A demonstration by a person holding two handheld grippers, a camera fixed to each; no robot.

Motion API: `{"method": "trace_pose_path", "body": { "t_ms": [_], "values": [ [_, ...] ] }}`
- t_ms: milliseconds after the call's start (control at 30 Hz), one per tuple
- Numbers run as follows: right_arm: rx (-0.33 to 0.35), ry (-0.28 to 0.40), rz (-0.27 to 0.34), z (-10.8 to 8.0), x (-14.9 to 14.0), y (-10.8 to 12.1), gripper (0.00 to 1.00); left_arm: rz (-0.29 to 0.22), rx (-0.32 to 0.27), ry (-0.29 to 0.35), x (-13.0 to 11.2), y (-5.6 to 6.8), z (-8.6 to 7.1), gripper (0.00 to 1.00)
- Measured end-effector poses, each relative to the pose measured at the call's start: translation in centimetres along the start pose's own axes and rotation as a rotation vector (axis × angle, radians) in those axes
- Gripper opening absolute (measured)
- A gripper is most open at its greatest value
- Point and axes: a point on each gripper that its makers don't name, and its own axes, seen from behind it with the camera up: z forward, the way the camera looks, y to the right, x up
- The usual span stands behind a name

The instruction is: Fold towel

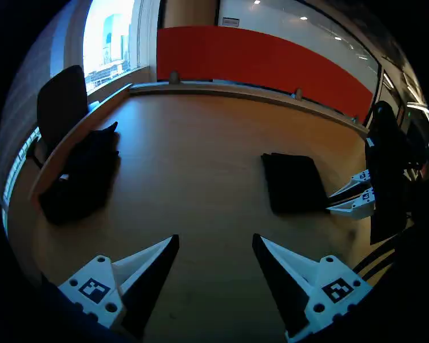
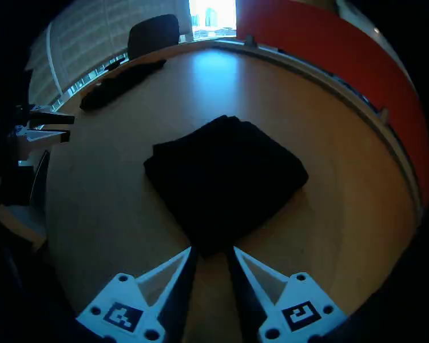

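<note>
In the left gripper view, the left gripper (image 1: pixel 214 237) hangs over the bare wood of the table (image 1: pixel 203 143). Its two fingers stand wide apart, with nothing between them. The towel (image 1: pixel 292 183) lies flat on the table ahead and to the right. It is a dark, folded rectangle. The right gripper (image 1: pixel 330 203) comes in from the right edge, its fingertips just at the towel's near side. A heap of dark cloth (image 1: pixel 80 171) sits well apart on the left, beside a dark chair (image 1: pixel 63 108). A red panel (image 1: pixel 260 63) and a bright window (image 1: pixel 108 46) run behind the table's far rim.

In the right gripper view, we look down on the towel (image 2: pixel 226 177), folded into a thick dark square in the middle of the table (image 2: pixel 340 188). One of its corners points toward us. That corner reaches right to the tips of the right gripper (image 2: pixel 210 250), whose fingers stand close together with a narrow gap between them. We cannot tell whether they press on the cloth. The left gripper (image 2: pixel 71 127) shows at the left edge, well apart from the towel. The dark cloth (image 2: pixel 120 83) lies along the far left side, near the chair (image 2: pixel 151 34).
</note>
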Motion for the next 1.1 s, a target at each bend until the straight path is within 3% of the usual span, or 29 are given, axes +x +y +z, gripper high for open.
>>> {"method": "trace_pose_path", "body": {
  "t_ms": [333,600,800,1100],
  "values": [
    [0.002,0.012,0.009,0.0,0.1,0.0,0.08,0.0,-0.001,-0.002,0.0,0.0,0.2,0.95],
    [-0.011,0.03,-0.002,-0.3,0.8,0.5,0.05,0.001,-0.001,-0.005,0.0,-0.1,0.3,0.95],
    [-0.026,0.072,-0.018,-1.4,3.0,1.1,0.05,0.001,-0.005,-0.002,0.3,-0.1,0.4,0.95],
    [-0.043,0.167,-0.074,-4.1,9.4,1.8,0.05,0.009,-0.014,0.007,0.9,0.2,0.5,0.95]
  ]
}}
